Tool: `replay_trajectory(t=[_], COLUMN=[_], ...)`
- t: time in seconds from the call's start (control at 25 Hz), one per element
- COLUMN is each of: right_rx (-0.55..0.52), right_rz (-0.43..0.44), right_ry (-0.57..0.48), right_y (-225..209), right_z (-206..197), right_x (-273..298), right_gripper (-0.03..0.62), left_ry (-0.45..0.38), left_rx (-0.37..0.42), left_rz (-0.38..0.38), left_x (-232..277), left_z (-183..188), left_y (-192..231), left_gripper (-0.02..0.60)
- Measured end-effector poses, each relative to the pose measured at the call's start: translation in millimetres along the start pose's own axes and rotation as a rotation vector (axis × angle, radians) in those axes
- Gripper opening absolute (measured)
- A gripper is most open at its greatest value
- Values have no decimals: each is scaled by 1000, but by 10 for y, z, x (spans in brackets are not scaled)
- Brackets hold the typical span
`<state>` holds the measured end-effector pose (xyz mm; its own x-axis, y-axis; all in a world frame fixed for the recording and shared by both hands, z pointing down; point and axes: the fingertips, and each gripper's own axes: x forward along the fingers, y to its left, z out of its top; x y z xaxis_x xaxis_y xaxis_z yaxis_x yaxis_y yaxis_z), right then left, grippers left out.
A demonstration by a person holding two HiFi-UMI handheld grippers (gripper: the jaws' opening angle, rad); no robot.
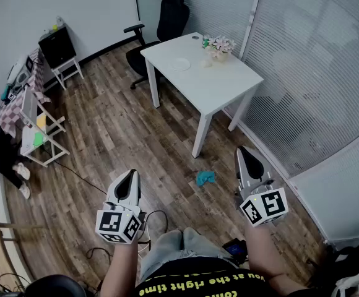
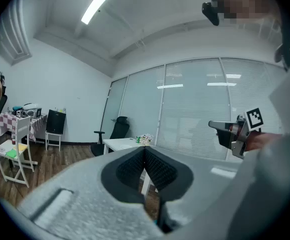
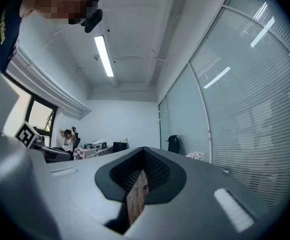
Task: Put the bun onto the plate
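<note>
A white plate (image 1: 181,64) lies on the white table (image 1: 210,85) at the far side of the room, next to a small bunch of flowers (image 1: 218,44). I cannot make out a bun on the table from here. Both grippers are held level over the wooden floor, well short of the table. My left gripper (image 1: 132,174) has its jaws together with nothing between them, as the left gripper view (image 2: 144,151) shows. The right gripper (image 1: 244,151) is shut and empty too (image 3: 144,151).
A black office chair (image 1: 167,17) stands behind the table. A teal cloth (image 1: 205,177) lies on the floor near the table's front leg. White shelf racks (image 1: 37,129) and a black box on a stand (image 1: 57,45) line the left wall. A glass wall with blinds (image 1: 315,73) runs along the right.
</note>
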<state>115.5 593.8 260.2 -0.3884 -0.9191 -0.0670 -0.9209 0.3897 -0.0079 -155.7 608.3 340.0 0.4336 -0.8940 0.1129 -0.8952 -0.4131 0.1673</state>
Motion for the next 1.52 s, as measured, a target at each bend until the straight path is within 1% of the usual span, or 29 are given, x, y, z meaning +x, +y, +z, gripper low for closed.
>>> replay_trajectory(t=[0.24, 0.52, 0.84, 1.12, 1.32, 1.52], right_rx=[-1, 13, 48, 52, 51, 54], right_rz=[-11, -12, 53, 79, 104, 105], right_ry=[3, 5, -2, 6, 23, 29], right_y=[-45, -89, -141, -225, -251, -336], right_z=[17, -15, -133, -194, -214, -247], right_x=[-32, -54, 40, 152, 251, 369], right_gripper=[5, 5, 6, 6, 6, 6], left_ry=[-25, -42, -47, -52, -50, -49], left_rx=[40, 46, 52, 45, 39, 44], left_rz=[14, 25, 49, 63, 66, 73], left_x=[0, 30, 126, 255, 363, 515], left_z=[223, 318, 309, 268, 252, 262], left_y=[63, 41, -58, -134, -105, -3], left_gripper=[0, 0, 0, 0, 0, 0])
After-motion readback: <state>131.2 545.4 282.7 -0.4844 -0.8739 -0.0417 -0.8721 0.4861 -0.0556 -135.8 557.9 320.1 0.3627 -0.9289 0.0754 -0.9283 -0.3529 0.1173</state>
